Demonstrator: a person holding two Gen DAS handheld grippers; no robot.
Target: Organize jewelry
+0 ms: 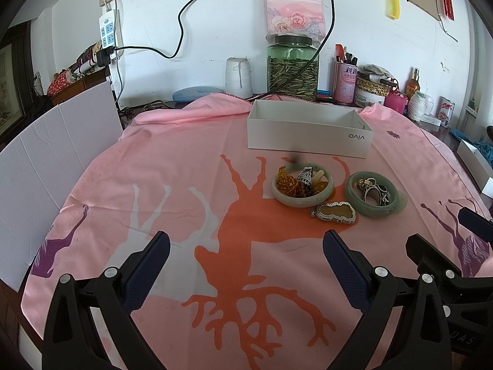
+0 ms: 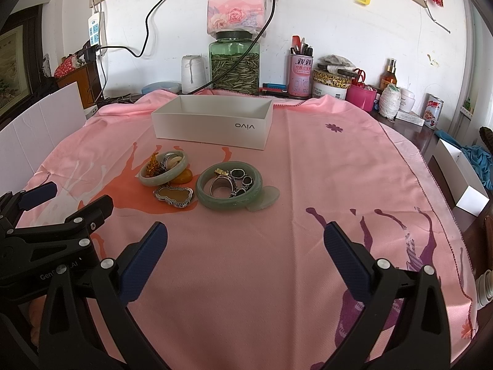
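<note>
The sorting looks not yet begun: the white box shows only bare inner walls from these angles, and every piece of jewelry lies on the cloth in front of it.

Going left to right, with the white box as landmark: the left gripper hangs low over the pink cloth, well in front of the box and to its left, jaws spread wide and holding nothing. In front of the box sits the pale jade bangle, with amber beads and a silver ring heaped inside it. Just in front of that bangle lies the gourd-shaped pendant in a silver frame. To its right, still in front of the box, the green jade bangle rings 3 or 4 dark silver rings; a flat pale jade piece pokes out from under its right edge. The right gripper hovers nearer the camera than both bangles, jaws spread wide, empty.

The cloth, printed with an orange tree and purple figures, covers a table. Behind the box stand a green glass jar and a pen cup, against a white wall with a hanging tissue pack and a power strip. A white board stands left of the cloth.
</note>
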